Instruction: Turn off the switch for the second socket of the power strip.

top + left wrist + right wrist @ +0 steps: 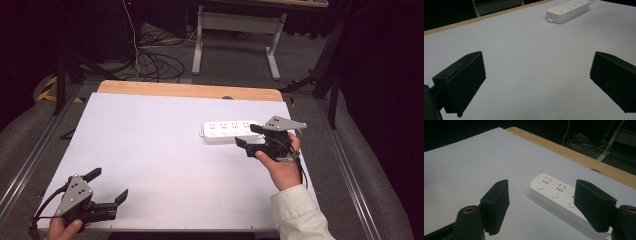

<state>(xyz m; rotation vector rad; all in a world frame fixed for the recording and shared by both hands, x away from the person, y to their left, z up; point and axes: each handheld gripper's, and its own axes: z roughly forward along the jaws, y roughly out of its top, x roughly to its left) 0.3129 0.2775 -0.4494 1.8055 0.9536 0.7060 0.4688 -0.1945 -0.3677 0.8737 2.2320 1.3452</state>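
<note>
A white power strip [229, 131] with several sockets and round buttons lies flat on the white tabletop [150, 150], right of centre. It appears far off in the left gripper view [567, 10] and close in the right gripper view [556, 195]. My right gripper [247, 135] hovers at the strip's right end, jaws open, nothing between them; the strip lies just beyond its jaws [542, 188]. My left gripper [108, 185] rests near the front left corner, open and empty, over bare tabletop [537, 63].
A wooden strip [190, 90] runs along the table's far edge. Beyond it on the floor lie tangled cables [155, 62] and a desk's white legs [270, 50]. Metal rails [30, 150] border both sides of the table.
</note>
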